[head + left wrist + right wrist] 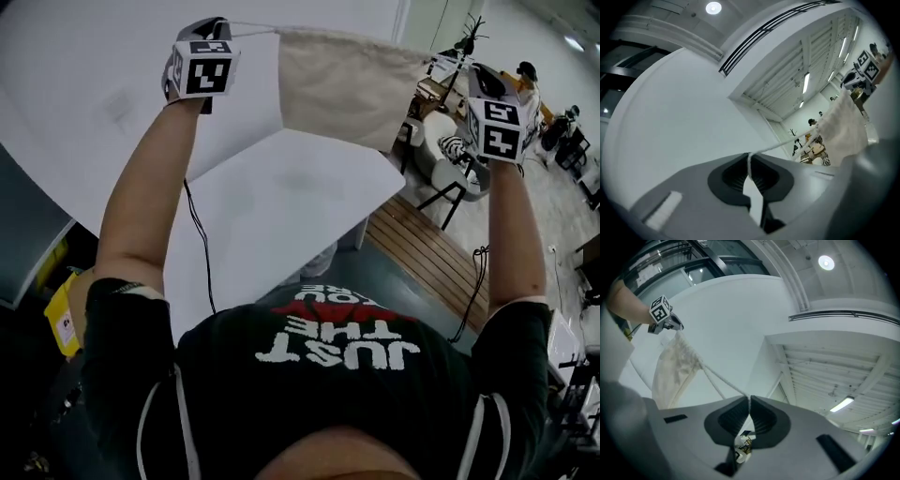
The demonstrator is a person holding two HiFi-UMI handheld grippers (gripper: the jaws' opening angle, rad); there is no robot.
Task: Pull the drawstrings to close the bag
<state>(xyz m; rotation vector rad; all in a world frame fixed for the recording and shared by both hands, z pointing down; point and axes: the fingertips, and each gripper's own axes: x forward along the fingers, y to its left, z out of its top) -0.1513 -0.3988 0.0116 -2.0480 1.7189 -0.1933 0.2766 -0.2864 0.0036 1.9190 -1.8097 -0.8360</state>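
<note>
A cream cloth drawstring bag [352, 84] hangs in the air between my two raised grippers. My left gripper [225, 26] is shut on the white drawstring [251, 28] at the bag's left end. In the left gripper view the drawstring [787, 143] runs taut from the closed jaws of the left gripper [749, 154] to the bag [843, 126]. My right gripper [472, 80] is shut on the other drawstring at the bag's right end. The right gripper view shows two cords [722, 378] leading from the closed right gripper [749, 398] up to the gathered bag [675, 364].
A white table [272, 197] lies below the bag, with a black cable [199, 239] hanging near its front. Chairs and cluttered furniture [450, 150] stand on the floor at the right, beside wooden boards [431, 253].
</note>
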